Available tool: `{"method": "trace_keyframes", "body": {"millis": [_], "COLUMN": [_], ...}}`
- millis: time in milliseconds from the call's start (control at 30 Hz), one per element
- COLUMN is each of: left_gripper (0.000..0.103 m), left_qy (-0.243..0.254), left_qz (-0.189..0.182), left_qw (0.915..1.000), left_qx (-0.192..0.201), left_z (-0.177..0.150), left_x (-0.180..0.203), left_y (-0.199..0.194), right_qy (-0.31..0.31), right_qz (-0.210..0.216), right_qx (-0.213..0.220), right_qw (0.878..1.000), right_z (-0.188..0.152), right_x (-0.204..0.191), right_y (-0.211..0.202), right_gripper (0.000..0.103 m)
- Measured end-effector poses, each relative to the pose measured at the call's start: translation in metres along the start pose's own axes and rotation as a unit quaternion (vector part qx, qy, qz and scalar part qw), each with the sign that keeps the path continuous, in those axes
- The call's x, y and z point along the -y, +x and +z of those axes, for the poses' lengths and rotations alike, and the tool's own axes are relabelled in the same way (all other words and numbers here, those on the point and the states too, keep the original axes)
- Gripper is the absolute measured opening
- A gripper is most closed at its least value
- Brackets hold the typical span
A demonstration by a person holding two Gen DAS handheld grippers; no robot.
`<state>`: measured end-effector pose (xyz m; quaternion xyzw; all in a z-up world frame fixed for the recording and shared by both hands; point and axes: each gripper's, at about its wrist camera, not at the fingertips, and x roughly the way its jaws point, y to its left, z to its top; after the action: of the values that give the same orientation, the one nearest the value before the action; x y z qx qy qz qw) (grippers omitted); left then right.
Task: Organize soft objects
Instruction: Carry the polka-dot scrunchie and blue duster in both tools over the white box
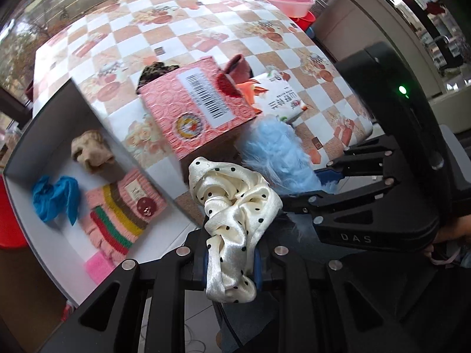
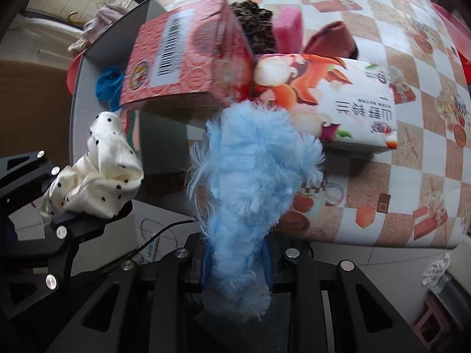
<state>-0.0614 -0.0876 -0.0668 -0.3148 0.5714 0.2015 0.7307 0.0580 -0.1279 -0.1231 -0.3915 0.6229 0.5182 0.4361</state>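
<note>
My left gripper (image 1: pixel 230 267) is shut on a cream satin scrunchie with black dots (image 1: pixel 235 206), held above the table's near edge. Just to its right, my right gripper (image 2: pixel 237 267) is shut on a fluffy light-blue scrunchie (image 2: pixel 253 170), also seen as blue fluff (image 1: pixel 273 153) in the left wrist view. At the left stands a white open box (image 1: pixel 26 206) holding a beige scrunchie (image 1: pixel 91 150), a blue crumpled piece (image 1: pixel 54 195), a pink striped knit item (image 1: pixel 123 211) and a pink sponge (image 1: pixel 98 266).
A pink carton with a barcode (image 1: pixel 197 106) and a white tissue pack (image 2: pixel 353 100) lie on the checkered table (image 1: pixel 191 23). Behind them are a dark patterned scrunchie (image 2: pixel 253 20), a pink sponge (image 2: pixel 290 28) and a maroon cloth (image 2: pixel 332 41). A pink basin (image 1: pixel 288 0) sits far right.
</note>
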Motion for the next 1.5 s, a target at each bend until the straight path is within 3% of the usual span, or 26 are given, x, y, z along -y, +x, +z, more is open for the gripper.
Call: {"method": "trace_keyframes", "body": {"millis": [300, 633, 1067, 1500], "left_gripper": [0.023, 0.023, 0.023, 0.023], "left_qy": [-0.143, -0.240, -0.304, -0.335], "left_qz": [0.033, 0.047, 0.062, 0.087], "left_qw": [0.9883, 0.9680, 0.9471, 0.9339], "left_qx": [0.042, 0.058, 0.083, 0.088], "left_z": [-0.033, -0.053, -0.051, -0.043], "left_x": [-0.070, -0.123, -0.166, -0.191], "left_y": [-0.025, -0.030, -0.040, -0.037], "right_qy": [-0.113, -0.173, -0.202, -0.184], "right_qz": [-0.002, -0.014, -0.015, 0.006], "right_qx": [-0.007, -0.008, 0.012, 0.002], "right_qw": [0.994, 0.985, 0.979, 0.983], "right_z": [0.014, 0.031, 0.081, 0.122], "right_x": [-0.067, -0.111, -0.154, -0.176], "right_y": [0.002, 0.000, -0.007, 0.003], "right_gripper": [0.029, 0.029, 0.029, 0.029]}}
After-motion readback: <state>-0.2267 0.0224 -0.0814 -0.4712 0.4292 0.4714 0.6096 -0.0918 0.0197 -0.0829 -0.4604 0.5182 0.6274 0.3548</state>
